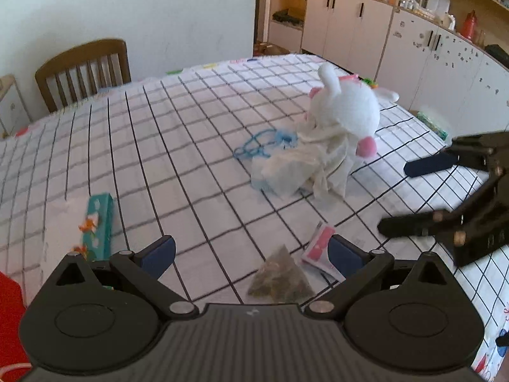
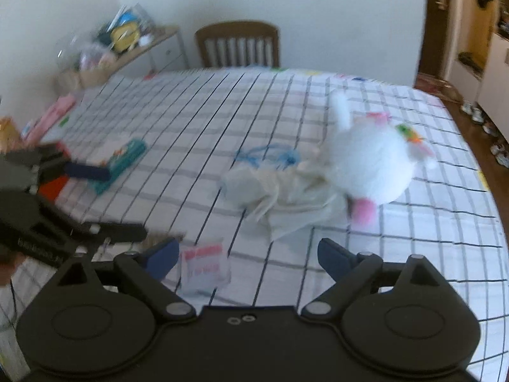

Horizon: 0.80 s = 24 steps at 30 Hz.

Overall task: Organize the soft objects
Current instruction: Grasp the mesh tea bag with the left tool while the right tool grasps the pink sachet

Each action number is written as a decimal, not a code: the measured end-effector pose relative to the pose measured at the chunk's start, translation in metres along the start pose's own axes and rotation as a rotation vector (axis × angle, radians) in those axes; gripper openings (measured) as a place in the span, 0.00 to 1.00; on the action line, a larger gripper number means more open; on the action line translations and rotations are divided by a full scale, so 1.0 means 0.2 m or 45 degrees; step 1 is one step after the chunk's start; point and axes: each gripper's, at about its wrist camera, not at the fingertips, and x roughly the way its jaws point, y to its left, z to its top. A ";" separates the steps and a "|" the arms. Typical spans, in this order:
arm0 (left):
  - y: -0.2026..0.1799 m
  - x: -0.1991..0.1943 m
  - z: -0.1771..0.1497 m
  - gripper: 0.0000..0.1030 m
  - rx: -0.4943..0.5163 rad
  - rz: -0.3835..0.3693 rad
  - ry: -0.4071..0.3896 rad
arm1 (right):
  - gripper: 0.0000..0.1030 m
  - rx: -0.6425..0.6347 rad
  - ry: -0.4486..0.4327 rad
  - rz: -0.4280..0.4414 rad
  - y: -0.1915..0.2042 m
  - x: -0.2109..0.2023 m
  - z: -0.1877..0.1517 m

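Soft objects lie bunched toward the far right of the checked tablecloth [image 1: 133,146], at about one o'clock from the left gripper [image 1: 251,254]: a white plush toy [image 1: 346,108] with pink feet leans on a crumpled cream cloth [image 1: 305,165], with a blue cord [image 1: 261,143] just beside the cloth at its ten o'clock. Nothing is gathered yet, so the step in hand looks like the approach. Both tongs stand wide apart and hold nothing; the right gripper [image 2: 248,254] hangs over a small pink-and-white sachet [image 2: 205,265], the cloth at its twelve o'clock. Next, a likely move is to bring one gripper onto a fold of the cloth or the plush and close gently. Smaller things: a teal box [image 1: 98,226] at the left gripper's nine o'clock, a clear triangular packet [image 1: 280,281] between its fingers. Printing on the sachet and box is too blurred to read.
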 end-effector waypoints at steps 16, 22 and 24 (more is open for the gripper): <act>-0.02 0.17 -0.09 0.98 -0.089 -0.020 0.115 | 0.75 -0.276 0.102 0.064 0.18 0.18 -0.12; -0.02 0.18 -0.08 0.81 -0.100 -0.010 0.117 | 0.71 -0.304 0.089 0.055 0.19 0.22 -0.11; -0.02 0.18 -0.08 0.75 -0.093 0.002 0.111 | 0.70 -0.309 0.081 0.056 0.19 0.23 -0.11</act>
